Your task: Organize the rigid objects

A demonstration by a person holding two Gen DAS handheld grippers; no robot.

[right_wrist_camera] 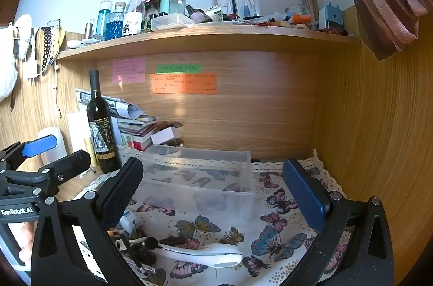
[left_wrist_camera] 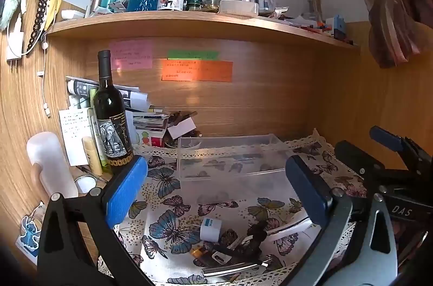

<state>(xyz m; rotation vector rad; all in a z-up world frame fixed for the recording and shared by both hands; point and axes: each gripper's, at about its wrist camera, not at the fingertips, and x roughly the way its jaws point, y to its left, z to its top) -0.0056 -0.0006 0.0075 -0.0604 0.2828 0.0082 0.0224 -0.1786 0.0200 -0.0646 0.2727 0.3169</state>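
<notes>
Wooden desk (right_wrist_camera: 81,184) under a butterfly-print cloth (right_wrist_camera: 270,237), bearing a clear plastic bin (right_wrist_camera: 200,194) and wine bottle (right_wrist_camera: 101,132)

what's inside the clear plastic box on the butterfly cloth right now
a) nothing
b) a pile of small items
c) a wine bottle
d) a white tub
a: the clear plastic box shows only the butterfly cloth through its walls, and the small items lie on the cloth in front of it.

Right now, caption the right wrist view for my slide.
Open right claw hovers over small clutter before an empty clear bin on butterfly cloth.
</notes>
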